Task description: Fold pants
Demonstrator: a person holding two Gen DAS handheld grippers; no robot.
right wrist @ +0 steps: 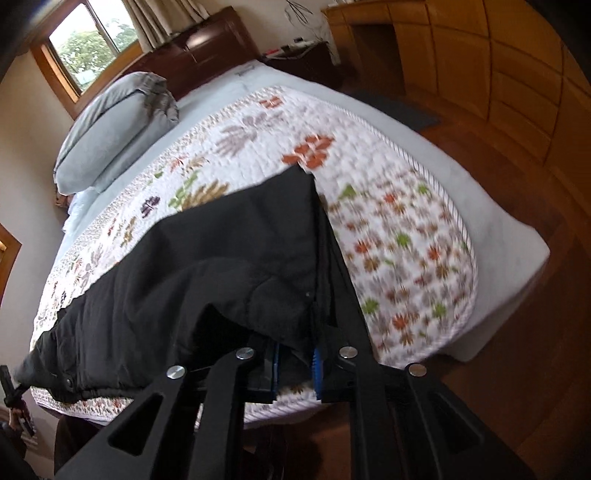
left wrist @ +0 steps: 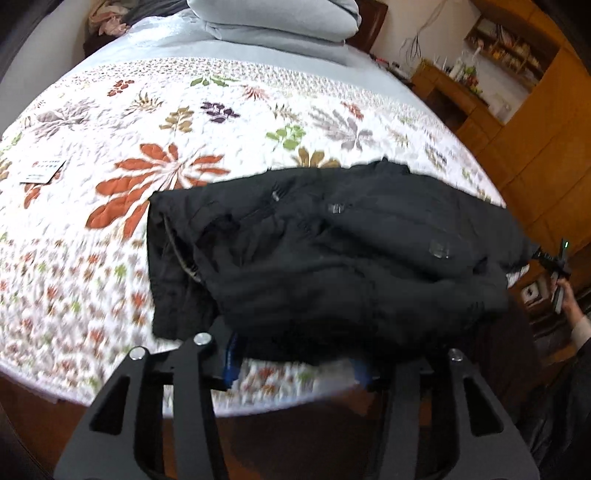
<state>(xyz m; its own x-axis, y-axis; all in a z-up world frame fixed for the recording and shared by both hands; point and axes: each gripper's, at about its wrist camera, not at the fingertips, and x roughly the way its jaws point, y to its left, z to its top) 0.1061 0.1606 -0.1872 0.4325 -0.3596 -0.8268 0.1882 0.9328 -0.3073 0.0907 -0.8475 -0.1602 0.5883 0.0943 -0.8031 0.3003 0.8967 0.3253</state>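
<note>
Black padded pants [left wrist: 332, 251] on bed [left wrist: 184, 122]: soft, bulky. Left tongs [left wrist: 293, 363] apart; right tongs [right wrist: 295, 365] pinching hem at 6 o'clock.

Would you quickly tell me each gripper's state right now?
Left gripper: open, pants edge lying across the gap.
Right gripper: narrow, pants fabric between pads; grip cannot be told.

A floral quilt [left wrist: 229, 155] covers the bed, grey pillows [left wrist: 280, 22] at its head.

Black padded pants [left wrist: 332, 258] are bunched up and folded over near the foot edge of my bed's floral quilt [left wrist: 184, 147], rumpled, snaps showing, one end hanging off.
</note>
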